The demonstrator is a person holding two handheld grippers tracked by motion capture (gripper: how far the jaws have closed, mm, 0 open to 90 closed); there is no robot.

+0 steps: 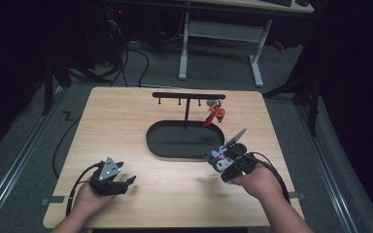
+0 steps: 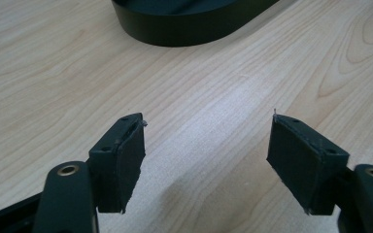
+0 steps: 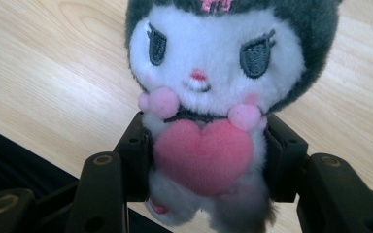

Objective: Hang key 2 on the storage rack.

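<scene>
Fuzzy plush doll (image 3: 209, 97) squeezed between right gripper (image 3: 206, 158) pads.

Light falls from above onto the wooden table (image 1: 126, 126), bright against a dim, near-black room around it. The black tray (image 1: 184, 141) shows no glare. Soft shadows lie beneath both grippers. In the right gripper view the plush toy (image 3: 213, 87) looks slightly soft.

A dim lab or test room is hosting this session. Cables (image 1: 126, 63) are trailing over grey carpet (image 1: 213, 73) behind 1 wooden table (image 1: 126, 141), and a white-legged desk (image 1: 223, 43) is standing beyond.
</scene>
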